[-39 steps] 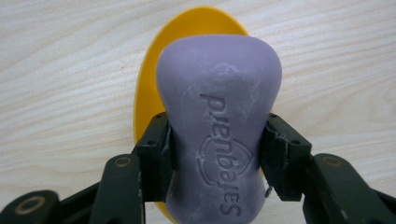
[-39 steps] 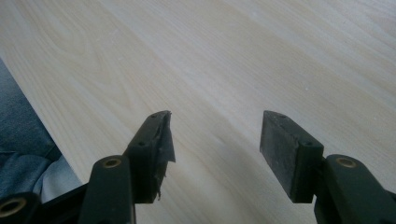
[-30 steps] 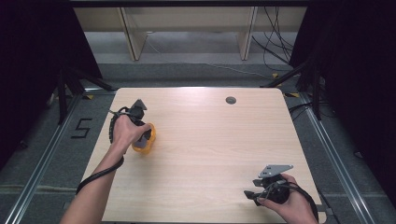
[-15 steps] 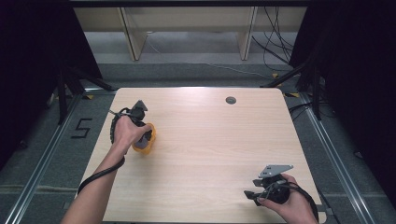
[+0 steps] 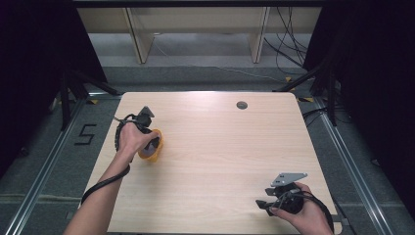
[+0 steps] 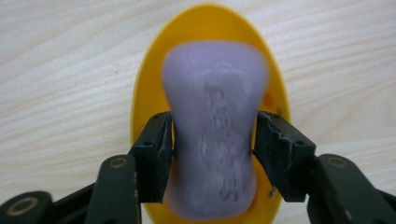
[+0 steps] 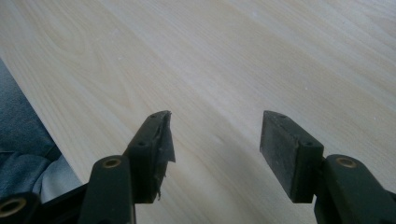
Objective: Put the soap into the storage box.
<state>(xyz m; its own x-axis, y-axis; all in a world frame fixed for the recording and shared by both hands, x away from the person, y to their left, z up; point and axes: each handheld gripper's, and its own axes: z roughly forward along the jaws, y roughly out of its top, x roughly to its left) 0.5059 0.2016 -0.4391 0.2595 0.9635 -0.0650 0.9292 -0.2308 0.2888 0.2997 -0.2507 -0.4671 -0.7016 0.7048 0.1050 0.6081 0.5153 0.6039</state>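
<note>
Two grippers: left gripper clamps lilac soap in yellow dish; right gripper gapes wide

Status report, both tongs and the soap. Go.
Left tongs clamped on purple soap in yellow dish. Right tongs open, empty, over bare table. Nothing in the way.

Pale wooden table on grey carpet.

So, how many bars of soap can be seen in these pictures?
1. The purple soap bar lies in the yellow dish on the table's left side, with the left gripper closed on its narrow waist. Another could hide under the hand.
</note>
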